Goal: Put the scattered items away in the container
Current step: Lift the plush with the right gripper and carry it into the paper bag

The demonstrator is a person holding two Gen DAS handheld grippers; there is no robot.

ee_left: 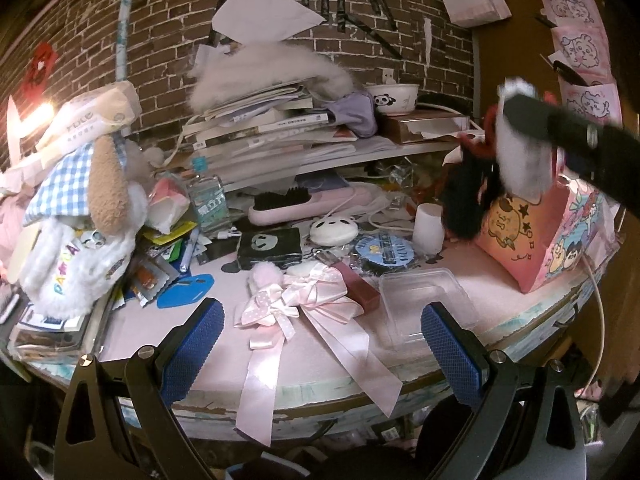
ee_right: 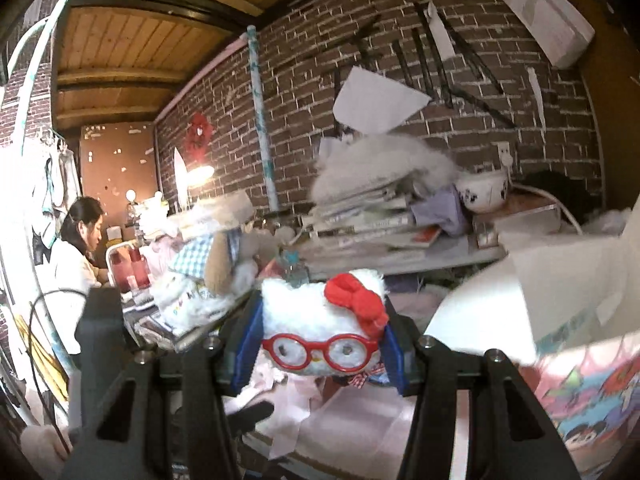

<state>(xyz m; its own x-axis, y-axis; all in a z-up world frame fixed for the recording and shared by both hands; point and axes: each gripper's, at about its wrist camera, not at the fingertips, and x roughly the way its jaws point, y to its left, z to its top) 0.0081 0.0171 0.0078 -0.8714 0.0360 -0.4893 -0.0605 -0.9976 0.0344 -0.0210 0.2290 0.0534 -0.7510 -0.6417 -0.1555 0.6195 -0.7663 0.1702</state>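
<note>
Over the pink box [ee_left: 536,240] my right gripper [ee_right: 322,344] pinches the plush [ee_right: 324,332], next to lower and release, while my left gripper [ee_left: 320,344] waits spread above the bow [ee_left: 296,300].

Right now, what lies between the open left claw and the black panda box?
In the left wrist view, the pink ribbon bow lies between the left claw and the black panda box.

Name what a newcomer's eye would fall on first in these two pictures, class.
The white plush cat with red glasses and a red bow, clamped in the right tool beside the pink cartoon bag. Next, the big pink ribbon bow at the table's front edge, before the open left tool.
</note>
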